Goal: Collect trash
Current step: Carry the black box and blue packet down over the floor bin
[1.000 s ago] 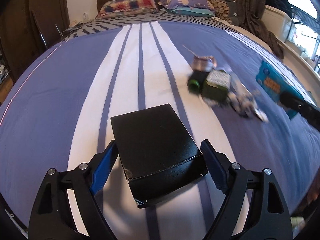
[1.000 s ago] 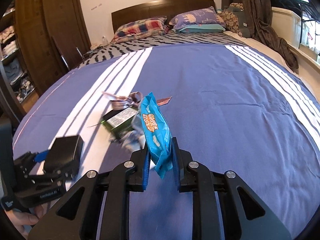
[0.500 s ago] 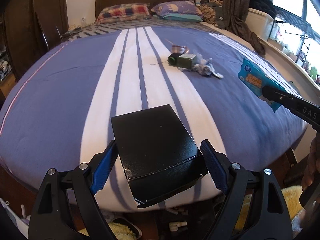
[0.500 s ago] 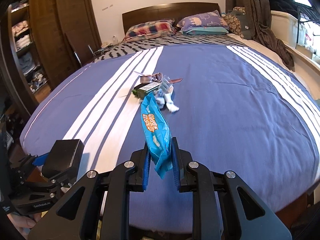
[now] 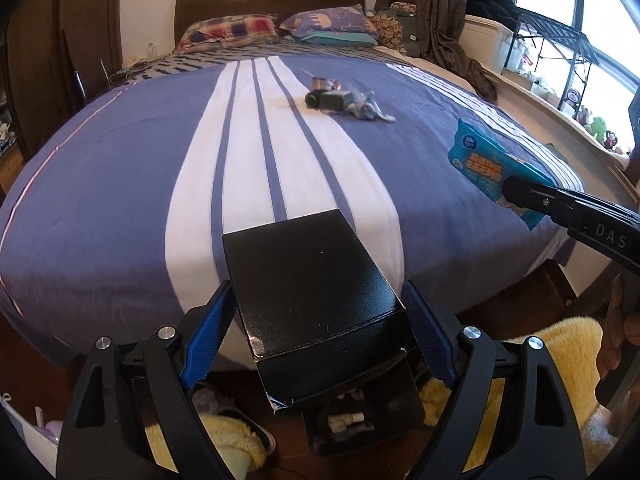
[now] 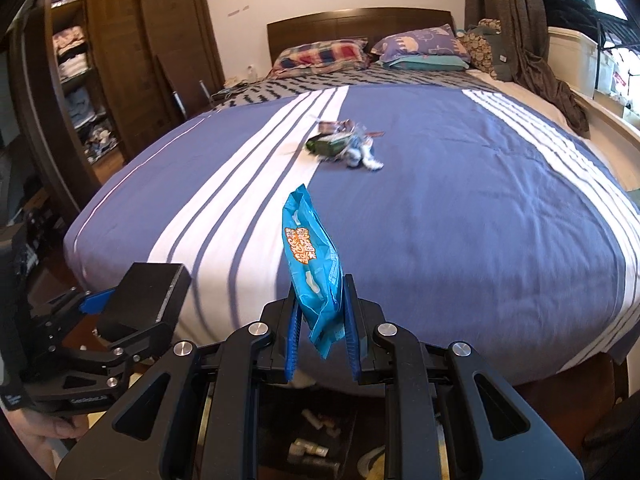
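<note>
My left gripper [image 5: 316, 340] is shut on a black box [image 5: 312, 288], its blue pads pressing both sides; the same black box [image 6: 148, 296] shows at the lower left of the right wrist view. My right gripper [image 6: 322, 320] is shut on a blue snack packet [image 6: 312, 264], held upright; this blue packet [image 5: 496, 170] also appears at the right of the left wrist view. Both grippers hang past the foot of the bed. A small heap of trash [image 5: 344, 102] with a dark green carton and crumpled wrappers lies mid-bed, far from both; the same heap [image 6: 344, 146] shows in the right wrist view.
The bed [image 5: 120, 184] has a blue cover with white stripes, pillows [image 5: 228, 30] at the headboard. A wooden wardrobe [image 6: 100, 60] stands left. Below the bed's foot are a dark bin [image 5: 360, 420] with small bottles and yellow fluffy fabric [image 5: 560, 344]. Shelves line the window [image 5: 560, 52].
Both grippers have drawn back from the bed with their loads; the trash heap looks smaller and farther, and the floor, bin and yellow fabric below the bed's foot have come into view.
</note>
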`<state>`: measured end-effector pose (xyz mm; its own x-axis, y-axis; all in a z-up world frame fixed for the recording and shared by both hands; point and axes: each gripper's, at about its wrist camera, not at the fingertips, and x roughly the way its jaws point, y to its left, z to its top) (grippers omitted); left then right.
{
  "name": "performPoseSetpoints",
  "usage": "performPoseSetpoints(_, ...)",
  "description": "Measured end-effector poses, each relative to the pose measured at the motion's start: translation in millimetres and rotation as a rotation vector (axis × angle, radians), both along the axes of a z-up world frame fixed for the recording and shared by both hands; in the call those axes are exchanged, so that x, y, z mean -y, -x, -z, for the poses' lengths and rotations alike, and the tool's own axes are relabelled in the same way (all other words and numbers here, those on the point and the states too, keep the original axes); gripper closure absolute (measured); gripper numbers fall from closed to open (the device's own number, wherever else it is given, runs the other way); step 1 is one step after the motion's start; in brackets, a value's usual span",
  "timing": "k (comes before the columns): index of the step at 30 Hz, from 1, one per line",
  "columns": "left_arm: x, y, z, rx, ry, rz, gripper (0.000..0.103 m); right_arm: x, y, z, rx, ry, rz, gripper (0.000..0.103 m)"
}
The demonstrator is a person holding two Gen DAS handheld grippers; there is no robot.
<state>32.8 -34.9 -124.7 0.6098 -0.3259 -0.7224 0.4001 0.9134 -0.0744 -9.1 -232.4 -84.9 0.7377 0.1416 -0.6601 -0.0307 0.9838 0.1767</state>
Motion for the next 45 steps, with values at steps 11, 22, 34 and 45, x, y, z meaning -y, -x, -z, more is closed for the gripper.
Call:
performPoseSetpoints(11, -2, 22, 51, -0.1, -0.013, 0.025, 0.023, -17, 28, 46, -0.114, -0.041, -0.038, 0.083)
performPoseSetpoints(22, 0, 30, 113, -0.223, -0.049, 0.037, 0.023, -25, 34, 107, -0.261, -0.039, -0.047, 0.083)
performPoseSetpoints(34, 7, 26, 170, -0.345, -0.066, 0.073, 0.023, -34, 23, 177, -0.439, -0.034, -0.048, 0.083)
performPoseSetpoints(45, 14, 19, 207, -0.471, -0.1, 0.106, 0.022, -39, 9, 211, -0.545, -0.049, -0.058, 0.08)
